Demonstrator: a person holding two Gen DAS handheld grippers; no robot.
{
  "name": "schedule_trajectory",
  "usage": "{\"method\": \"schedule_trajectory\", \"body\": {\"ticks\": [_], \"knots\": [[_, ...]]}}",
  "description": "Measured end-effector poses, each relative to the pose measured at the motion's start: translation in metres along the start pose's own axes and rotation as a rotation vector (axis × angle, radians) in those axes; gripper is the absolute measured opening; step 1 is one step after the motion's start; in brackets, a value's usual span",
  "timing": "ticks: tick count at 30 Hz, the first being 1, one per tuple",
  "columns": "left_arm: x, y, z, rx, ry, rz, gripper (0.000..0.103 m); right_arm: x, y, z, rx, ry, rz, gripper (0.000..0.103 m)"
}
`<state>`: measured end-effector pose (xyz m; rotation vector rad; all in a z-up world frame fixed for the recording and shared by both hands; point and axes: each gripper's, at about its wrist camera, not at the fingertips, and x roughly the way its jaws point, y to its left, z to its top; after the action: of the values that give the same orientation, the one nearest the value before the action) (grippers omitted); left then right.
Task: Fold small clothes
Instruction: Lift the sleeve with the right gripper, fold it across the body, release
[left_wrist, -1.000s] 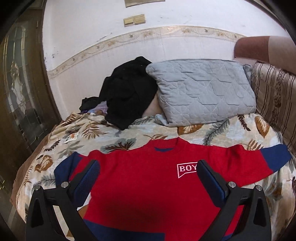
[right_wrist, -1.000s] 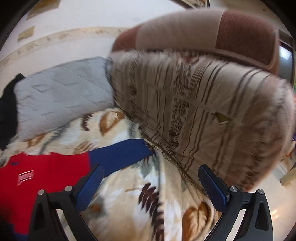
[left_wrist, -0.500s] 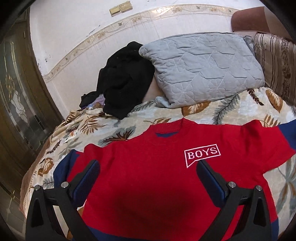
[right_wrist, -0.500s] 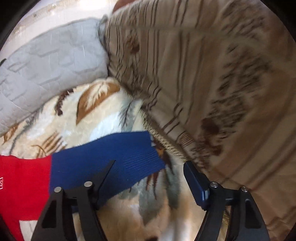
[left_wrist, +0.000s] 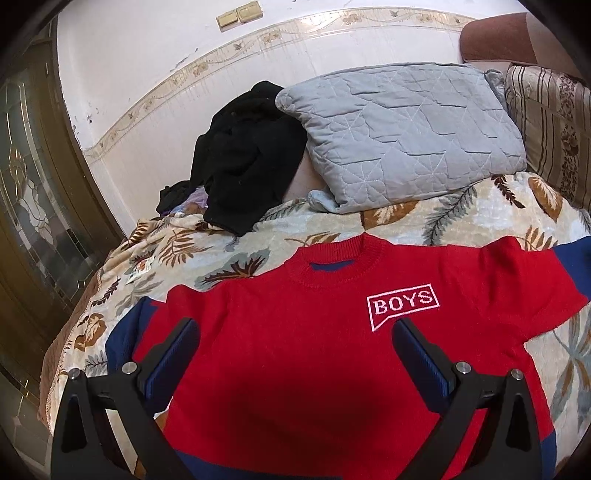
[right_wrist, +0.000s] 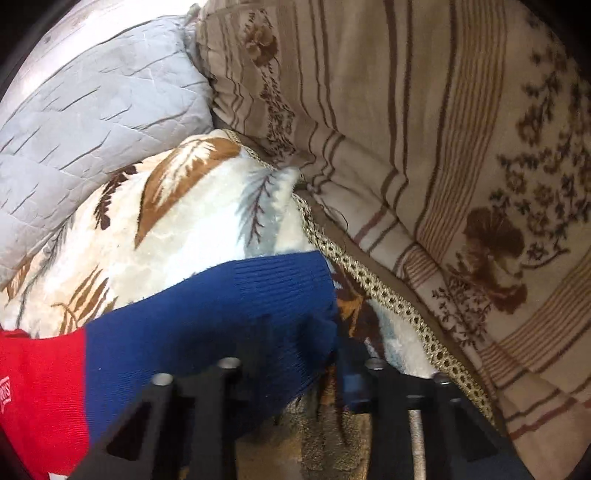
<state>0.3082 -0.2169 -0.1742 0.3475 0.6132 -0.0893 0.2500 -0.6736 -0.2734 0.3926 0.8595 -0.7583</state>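
Observation:
A red knit sweater (left_wrist: 295, 350) with a pink "BOYS" label, navy cuffs and navy hem lies flat, front up, on a leaf-patterned blanket (left_wrist: 184, 254). My left gripper (left_wrist: 295, 350) is open, hovering over the sweater's chest with nothing between its fingers. In the right wrist view the sweater's navy sleeve cuff (right_wrist: 229, 310) lies on the blanket. My right gripper (right_wrist: 325, 365) has closed on the cuff's end, with the fabric pinched between the fingers.
A grey quilted pillow (left_wrist: 402, 136) and a pile of black clothes (left_wrist: 247, 158) lie at the back against the wall. A striped beige cushion (right_wrist: 424, 155) stands right of the sleeve. A door (left_wrist: 33, 206) is at the left.
My right gripper has moved down onto the navy cuff and closed from wide open to shut on it. My left gripper has come closer over the sweater and stays open.

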Motion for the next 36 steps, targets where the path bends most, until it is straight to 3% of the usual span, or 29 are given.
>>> {"method": "schedule_trajectory", "body": {"ticks": [2, 11, 20, 28, 36], "knots": [[-0.001, 0.003, 0.000, -0.004, 0.000, -0.003, 0.103, -0.006, 0.002, 0.000, -0.011, -0.020, 0.005, 0.009], [-0.010, 0.028, 0.004, -0.058, -0.009, -0.007, 0.103, -0.076, 0.029, 0.005, -0.048, -0.141, 0.112, 0.008], [-0.022, 0.070, 0.010, -0.098, -0.035, 0.022, 0.103, -0.148, 0.101, -0.014, -0.146, -0.202, 0.238, 0.008], [-0.012, 0.164, 0.002, -0.239, -0.001, 0.156, 0.103, -0.194, 0.232, -0.050, -0.266, -0.173, 0.399, 0.008], [-0.004, 0.224, -0.016, -0.303, 0.017, 0.222, 0.103, -0.193, 0.361, -0.111, -0.282, -0.110, 0.502, 0.008]]}}
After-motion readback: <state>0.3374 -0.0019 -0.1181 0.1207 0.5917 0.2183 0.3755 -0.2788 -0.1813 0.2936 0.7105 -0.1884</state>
